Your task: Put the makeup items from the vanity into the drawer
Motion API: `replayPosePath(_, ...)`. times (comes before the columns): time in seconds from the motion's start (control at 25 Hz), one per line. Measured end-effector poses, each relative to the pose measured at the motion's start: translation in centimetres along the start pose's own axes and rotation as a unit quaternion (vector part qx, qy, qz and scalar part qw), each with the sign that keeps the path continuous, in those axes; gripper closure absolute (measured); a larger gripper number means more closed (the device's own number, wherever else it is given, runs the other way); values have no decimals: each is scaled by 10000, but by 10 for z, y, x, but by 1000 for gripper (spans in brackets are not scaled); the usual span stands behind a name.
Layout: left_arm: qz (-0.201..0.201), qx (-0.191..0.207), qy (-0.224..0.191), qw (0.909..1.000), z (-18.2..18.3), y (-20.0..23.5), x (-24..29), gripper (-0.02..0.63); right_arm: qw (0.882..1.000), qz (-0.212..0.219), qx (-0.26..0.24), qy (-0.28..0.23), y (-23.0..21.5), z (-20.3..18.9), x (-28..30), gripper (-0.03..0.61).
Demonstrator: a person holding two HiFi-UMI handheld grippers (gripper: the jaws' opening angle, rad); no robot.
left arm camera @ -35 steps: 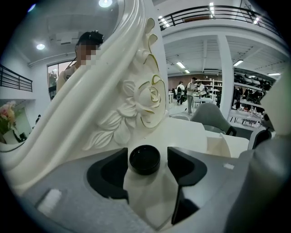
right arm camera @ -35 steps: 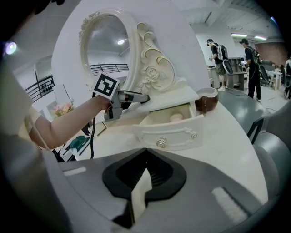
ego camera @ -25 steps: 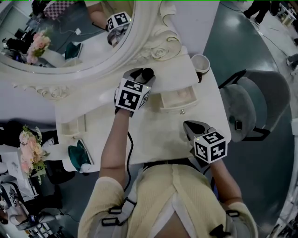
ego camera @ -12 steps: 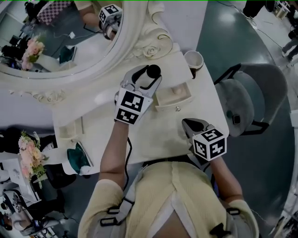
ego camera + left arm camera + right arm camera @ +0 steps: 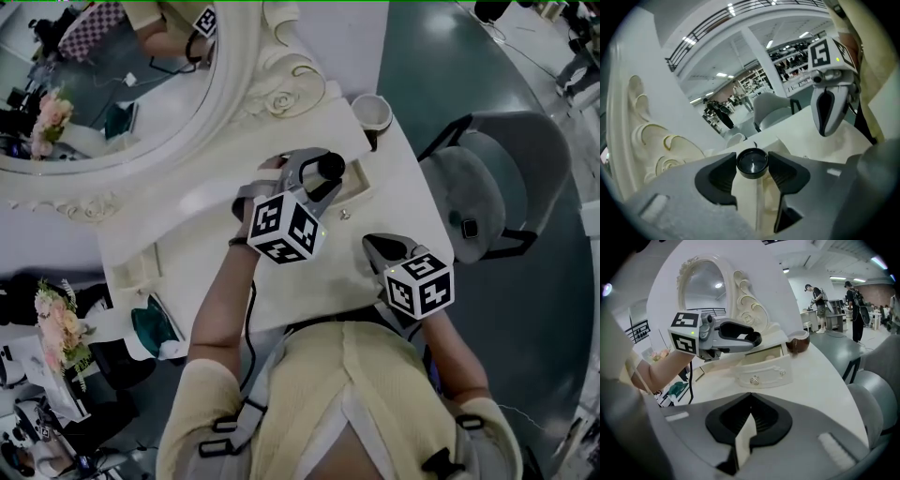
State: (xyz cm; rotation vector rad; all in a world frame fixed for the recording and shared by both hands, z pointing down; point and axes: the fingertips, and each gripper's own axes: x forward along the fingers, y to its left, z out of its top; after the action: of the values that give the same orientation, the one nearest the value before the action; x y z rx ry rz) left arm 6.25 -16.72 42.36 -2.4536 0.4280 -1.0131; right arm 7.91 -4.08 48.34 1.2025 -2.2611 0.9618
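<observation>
Left gripper (image 5: 317, 175) grips the black-capped makeup jar (image 5: 752, 163) over the open drawer (image 5: 761, 371); cup (image 5: 372, 112) just beyond, mirror frame (image 5: 649, 136) to its left. Right gripper (image 5: 749, 423) closed, empty. We note the left came rightward from beside the drawer.

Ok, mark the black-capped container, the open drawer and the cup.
black-capped container (image 5: 752, 163), left gripper view, top of its cap.
open drawer (image 5: 764, 371), right gripper view, front panel.
cup (image 5: 799, 345), right gripper view, outer wall.

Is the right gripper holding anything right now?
No, the right gripper has its jaws closed together with nothing between them.
</observation>
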Motion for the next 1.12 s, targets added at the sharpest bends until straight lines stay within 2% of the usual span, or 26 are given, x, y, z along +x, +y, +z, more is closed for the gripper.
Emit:
replayPosePath(0.12,-374,650,171,9970,0,-14,10,391,10000,-39,66,-6,-5,-3,-3,578)
replayPosePath(0.28,-851,1340,299,9869,0,-26,20,391,9998,-69,191,-31,-11,-6,-6,578)
replayPosePath(0.4,-1160,1807,387,9759,-1,-30,24,391,9996,-96,245,-48,-15,-6,-9,578)
replayPosePath(0.52,-1430,2363,464,9600,-2,-34,26,391,9995,-113,280,-43,-17,-8,-9,578)
replayPosePath(0.6,-1640,2846,499,9432,-2,-38,27,391,9995,-111,307,-39,-18,-10,-9,578)
replayPosePath(0.64,-1769,3136,518,9315,-3,-42,27,391,9994,-110,318,-40,-18,-10,-9,578)
replayPosePath(0.76,-2174,3996,581,8886,-7,-55,28,391,9993,-113,341,-43,-18,-11,-10,578)
replayPosePath(0.84,-2409,4414,610,8622,-8,-62,29,391,9993,-130,357,-49,-20,-12,-11,578)
replayPosePath(0.96,-2709,4804,642,8317,-10,-71,32,391,9990,-174,397,-59,-24,-14,-13,578)
replayPosePath(1.12,-3044,5139,776,7983,-19,-82,36,390,9987,-217,450,-45,-28,-19,-16,578)
